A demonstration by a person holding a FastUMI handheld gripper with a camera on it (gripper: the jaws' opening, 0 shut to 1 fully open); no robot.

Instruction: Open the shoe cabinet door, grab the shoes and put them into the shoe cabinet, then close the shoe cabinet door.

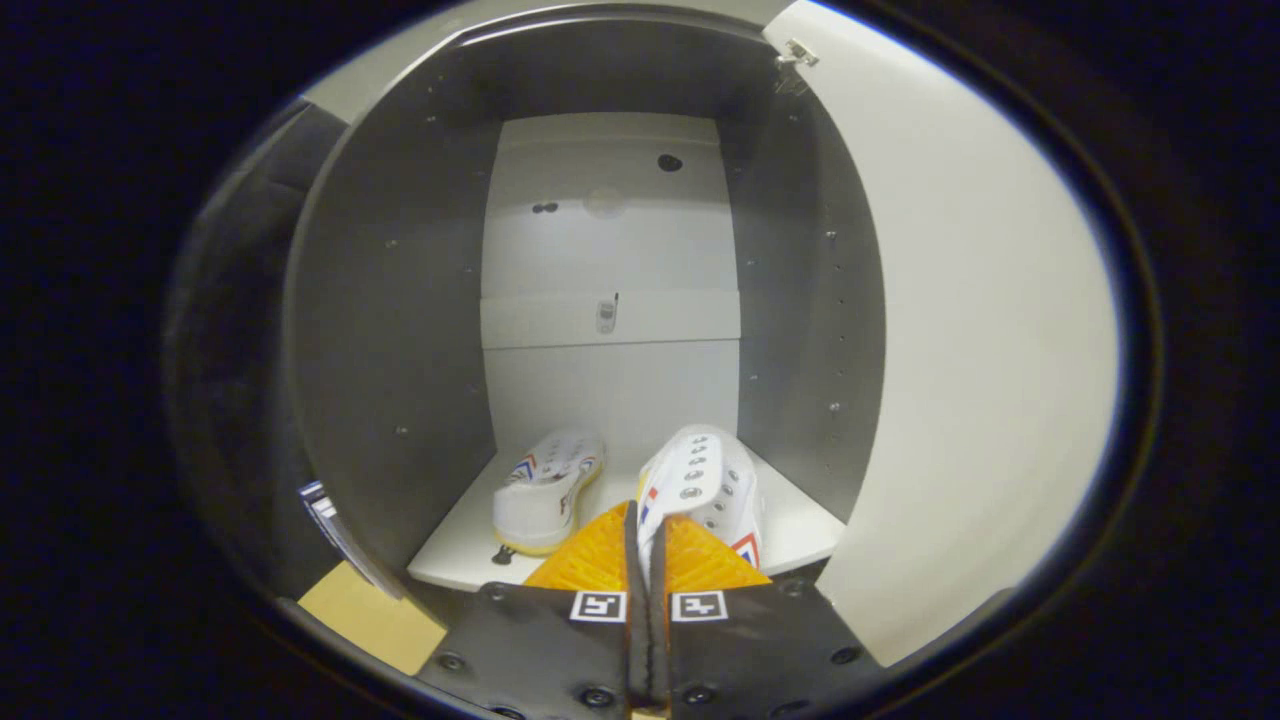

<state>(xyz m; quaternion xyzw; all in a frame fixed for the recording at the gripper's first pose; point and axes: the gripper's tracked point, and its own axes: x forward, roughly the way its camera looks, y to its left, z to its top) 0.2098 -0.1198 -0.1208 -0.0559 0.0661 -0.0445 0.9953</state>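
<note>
The shoe cabinet (390,330) stands open in front of me, its white door (980,350) swung out to the right. One white sneaker (548,490) with red and blue marks lies on the cabinet's bottom shelf (450,560), at the left, toe pointing inward. A second matching sneaker (705,485) sits just ahead of my fingers, over the right part of the shelf. My gripper (645,525) is shut on this sneaker's heel edge, both fingers pressed close together on the thin rim.
Grey side walls and a white back panel with a higher shelf (610,320) enclose the compartment. A hinge (798,55) shows at the door's top. A patch of tan floor (370,615) lies below the cabinet at the left.
</note>
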